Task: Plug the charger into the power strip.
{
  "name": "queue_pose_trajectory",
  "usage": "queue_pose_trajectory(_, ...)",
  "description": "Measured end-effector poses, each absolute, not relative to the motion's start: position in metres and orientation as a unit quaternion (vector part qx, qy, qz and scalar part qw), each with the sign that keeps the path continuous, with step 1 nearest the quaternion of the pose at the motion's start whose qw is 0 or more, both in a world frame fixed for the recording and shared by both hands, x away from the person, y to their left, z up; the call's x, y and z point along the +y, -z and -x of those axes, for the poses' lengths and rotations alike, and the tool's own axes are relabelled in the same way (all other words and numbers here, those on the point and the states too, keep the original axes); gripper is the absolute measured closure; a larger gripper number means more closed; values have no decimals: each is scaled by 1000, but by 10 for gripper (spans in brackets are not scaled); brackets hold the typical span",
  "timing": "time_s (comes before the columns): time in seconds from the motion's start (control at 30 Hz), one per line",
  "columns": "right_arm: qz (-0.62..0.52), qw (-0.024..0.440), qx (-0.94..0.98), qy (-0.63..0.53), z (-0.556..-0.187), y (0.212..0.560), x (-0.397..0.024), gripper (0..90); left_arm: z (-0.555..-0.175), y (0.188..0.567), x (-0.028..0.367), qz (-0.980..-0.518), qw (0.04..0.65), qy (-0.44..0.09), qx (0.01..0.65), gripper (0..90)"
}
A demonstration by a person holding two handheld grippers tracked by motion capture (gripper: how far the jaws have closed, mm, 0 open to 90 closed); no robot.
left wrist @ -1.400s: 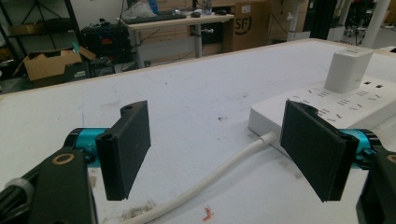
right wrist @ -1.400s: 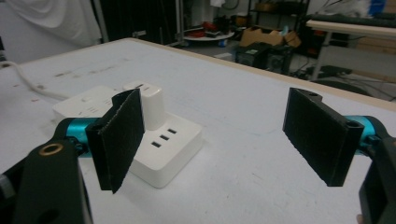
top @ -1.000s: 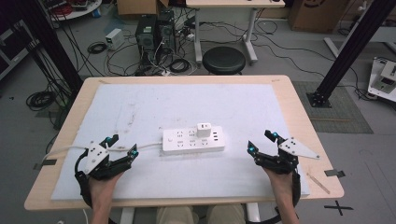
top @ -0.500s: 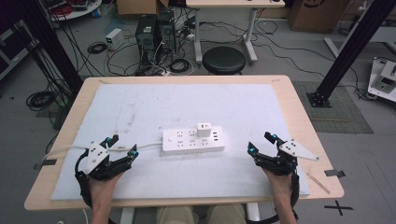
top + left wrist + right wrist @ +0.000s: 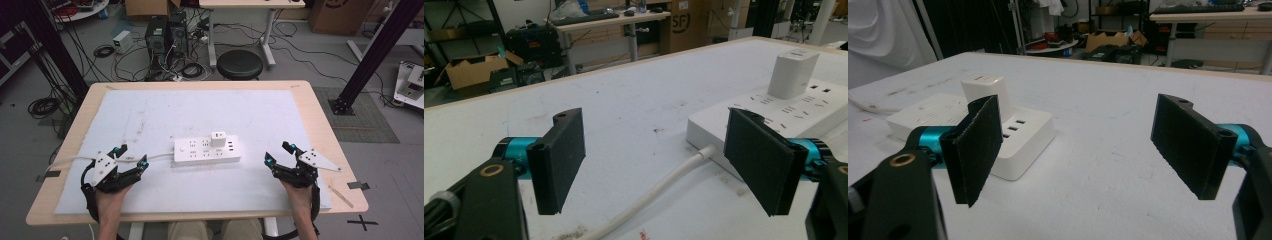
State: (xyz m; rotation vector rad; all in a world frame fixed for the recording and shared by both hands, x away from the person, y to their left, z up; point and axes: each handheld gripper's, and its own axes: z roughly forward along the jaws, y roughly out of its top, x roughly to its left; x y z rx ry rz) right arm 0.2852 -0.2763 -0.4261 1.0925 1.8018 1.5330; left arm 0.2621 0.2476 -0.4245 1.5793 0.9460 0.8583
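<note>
Even overhead light, soft shadows; mild glare, slightly soft focus.

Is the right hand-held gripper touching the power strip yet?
Apart. The high view shows bare white mat between the right hand-held gripper and the power strip; its jaws stand open and empty.

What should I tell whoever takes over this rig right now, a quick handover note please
Left gripper: jaws open, holding nothing, resting on the white mat just left of the power strip, over its white cord.
Right gripper: jaws open, holding nothing, on the mat to the right of the strip and apart from it.
The strip lies flat mid-table with a white charger plugged upright into it.
Done: nothing gripped so far.
Left: likely steady the strip with one gripper and deal with the charger with the other.
</note>
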Motion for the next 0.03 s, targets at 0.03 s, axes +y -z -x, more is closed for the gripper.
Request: queue_pose_trajectory(0.03, -404, 265, 667, -567, -285, 426, -276, 212, -262, 424, 248, -661, 527, -359, 396, 246)
